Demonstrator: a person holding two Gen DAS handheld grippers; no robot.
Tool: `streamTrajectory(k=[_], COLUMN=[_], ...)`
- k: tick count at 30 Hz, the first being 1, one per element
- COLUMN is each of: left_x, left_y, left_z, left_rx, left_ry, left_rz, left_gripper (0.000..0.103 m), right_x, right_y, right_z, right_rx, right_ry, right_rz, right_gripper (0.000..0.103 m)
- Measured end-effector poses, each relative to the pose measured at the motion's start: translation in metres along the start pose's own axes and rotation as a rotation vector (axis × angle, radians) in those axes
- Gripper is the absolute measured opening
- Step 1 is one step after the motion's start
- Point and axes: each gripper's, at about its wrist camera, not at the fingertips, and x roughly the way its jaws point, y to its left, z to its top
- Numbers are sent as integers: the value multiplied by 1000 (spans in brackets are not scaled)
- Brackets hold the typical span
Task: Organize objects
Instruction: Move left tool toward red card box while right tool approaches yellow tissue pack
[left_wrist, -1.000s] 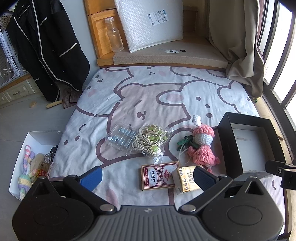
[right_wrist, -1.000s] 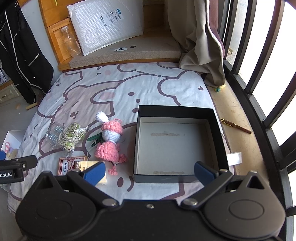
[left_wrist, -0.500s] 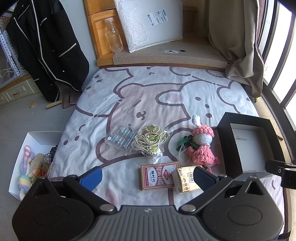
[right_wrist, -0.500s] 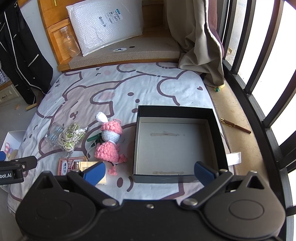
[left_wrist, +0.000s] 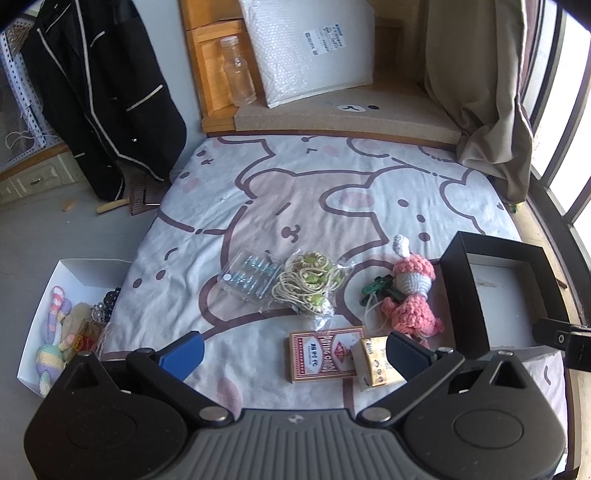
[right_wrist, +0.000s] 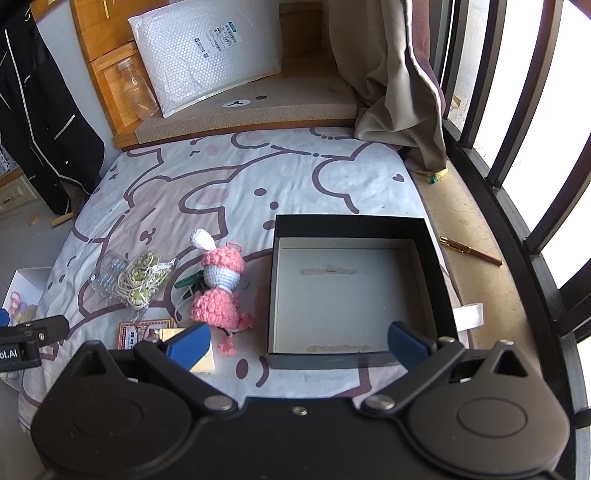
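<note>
On the cartoon-print bed sheet lie a clear packet of small blue parts (left_wrist: 251, 278), a bag of cream cord with green beads (left_wrist: 312, 286), a green clip (left_wrist: 378, 288), a pink crocheted doll (left_wrist: 412, 295), a red playing-card box (left_wrist: 321, 354) and a small tan carton (left_wrist: 373, 360). An empty black box (right_wrist: 351, 291) sits to their right. My left gripper (left_wrist: 293, 350) is open above the card box. My right gripper (right_wrist: 299, 338) is open over the black box's near wall. Both are empty.
A white tray (left_wrist: 74, 273) with soft toys sits on the floor left of the bed. A bubble mailer (left_wrist: 306, 48) and a clear bottle (left_wrist: 238, 72) stand at the headboard. A curtain (right_wrist: 391, 81) and window bars are on the right; a pen (right_wrist: 471, 251) lies on the ledge.
</note>
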Motion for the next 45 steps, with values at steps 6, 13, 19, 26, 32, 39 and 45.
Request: streamTrajectory(k=[6, 13, 19, 26, 32, 39, 45], left_x=[2, 5, 6, 5, 6, 8, 8], left_y=[20, 45, 61, 73, 80, 87, 79], left_z=[-1, -3, -6, -8, -10, -10, -6], left_rx=[-42, -83, -103, -119, -125, -147, -138], left_ry=[3, 7, 7, 6, 6, 1, -28], left_rz=[14, 28, 43, 66, 87, 90, 73], left_gripper=[103, 103, 103, 103, 103, 103, 103], right_x=[3, 8, 10, 10, 9, 13, 15], right_y=[13, 35, 50, 64, 73, 81, 88], right_z=[3, 7, 9, 9, 10, 10, 9], right_rx=[-13, -49, -68, -84, -84, -95, -147], right_ry=[1, 6, 8, 5, 7, 17, 3], right_rz=[14, 34, 50, 77, 111, 128, 139], right_gripper=[103, 103, 103, 103, 103, 103, 103])
